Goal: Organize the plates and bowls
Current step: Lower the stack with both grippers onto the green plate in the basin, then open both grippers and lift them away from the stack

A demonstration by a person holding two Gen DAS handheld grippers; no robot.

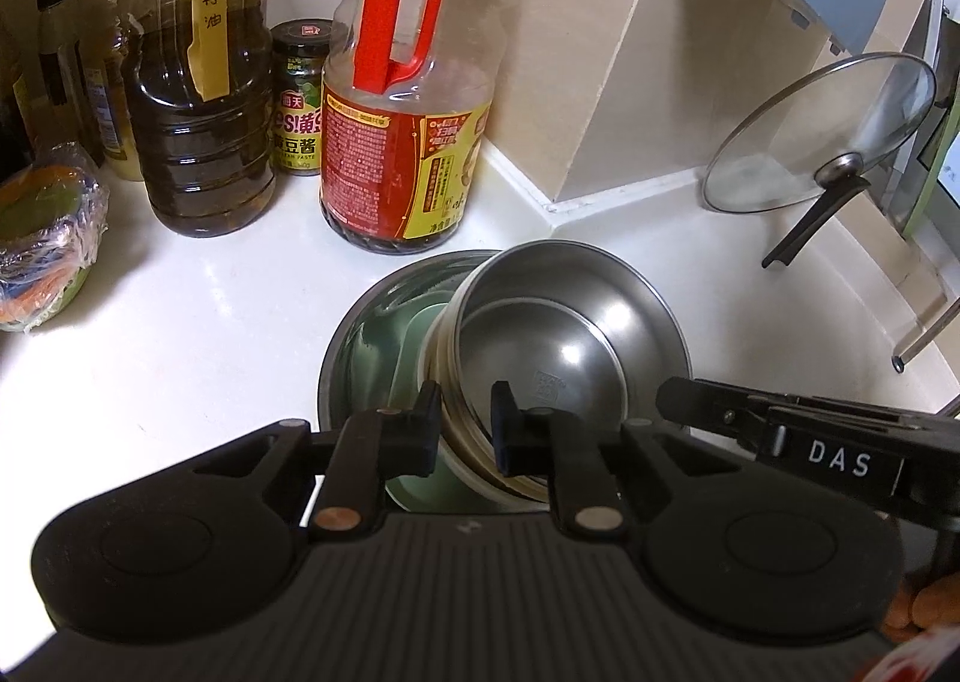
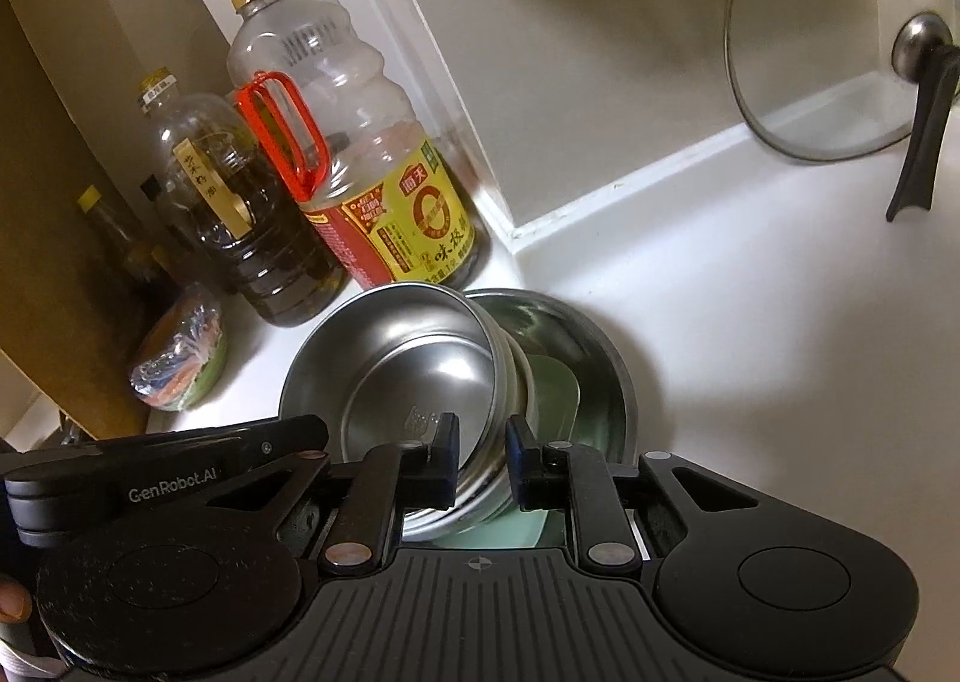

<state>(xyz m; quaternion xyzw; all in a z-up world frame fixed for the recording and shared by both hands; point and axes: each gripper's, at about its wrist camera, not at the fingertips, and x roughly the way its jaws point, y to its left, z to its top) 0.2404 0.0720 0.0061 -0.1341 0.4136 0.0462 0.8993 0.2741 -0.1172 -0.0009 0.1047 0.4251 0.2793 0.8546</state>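
Right now two claws meet on one stack of small steel bowls [image 1: 558, 346], which leans tilted inside one wide steel basin [image 1: 372, 334] on the white table [image 1: 180, 334]. At least two nested rims show in the stack; the exact count cannot be told. One pale green plate [image 2: 555, 382] lies in the basin beneath the stack. The left claw [image 1: 465, 430] is clamped on the stack's near rim, one finger inside and one outside. The right claw [image 2: 483, 460] likewise pinches the stack's rim from the other side. Toward the table's back corner stand two big bottles: one dark oil bottle [image 1: 198, 100] and one red-handled bottle [image 1: 408, 112], with one small jar [image 1: 300, 100] between them. One wrapped bundle [image 1: 42, 238] sits at the left edge, and one glass lid [image 1: 822, 130] leans against the wall.
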